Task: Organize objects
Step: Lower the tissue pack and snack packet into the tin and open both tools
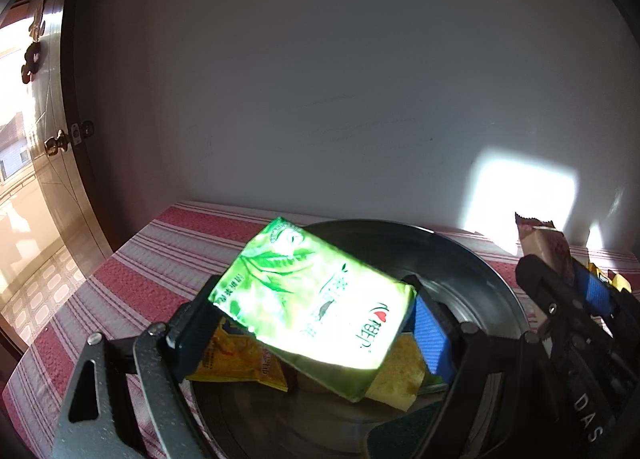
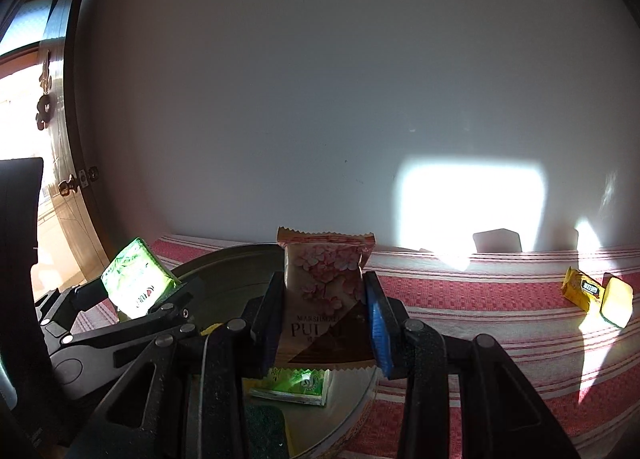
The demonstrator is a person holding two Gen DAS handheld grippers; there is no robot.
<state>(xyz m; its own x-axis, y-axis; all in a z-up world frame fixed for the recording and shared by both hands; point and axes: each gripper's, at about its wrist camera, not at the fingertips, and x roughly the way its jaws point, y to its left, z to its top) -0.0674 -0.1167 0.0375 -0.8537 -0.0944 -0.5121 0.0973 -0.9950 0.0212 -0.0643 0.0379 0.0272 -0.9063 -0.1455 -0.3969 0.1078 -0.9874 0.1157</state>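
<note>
Home: brass-handled door point(image 1: 60, 147), striped tablecloth point(image 2: 500, 319)

Glossy plastic green tissue pack point(image 1: 316, 307); shiny metal tray point(image 1: 472, 259); woven striped tablecloth point(image 2: 480, 307), matt.

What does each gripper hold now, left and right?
Left gripper: closed on the green tissue pack, above the metal tray.
Right gripper: closed on the pink snack packet.

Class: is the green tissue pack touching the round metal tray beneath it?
Apart. In the left wrist view the tissue pack is clamped between the left gripper fingers, lifted above the snacks lying in the tray.
</note>
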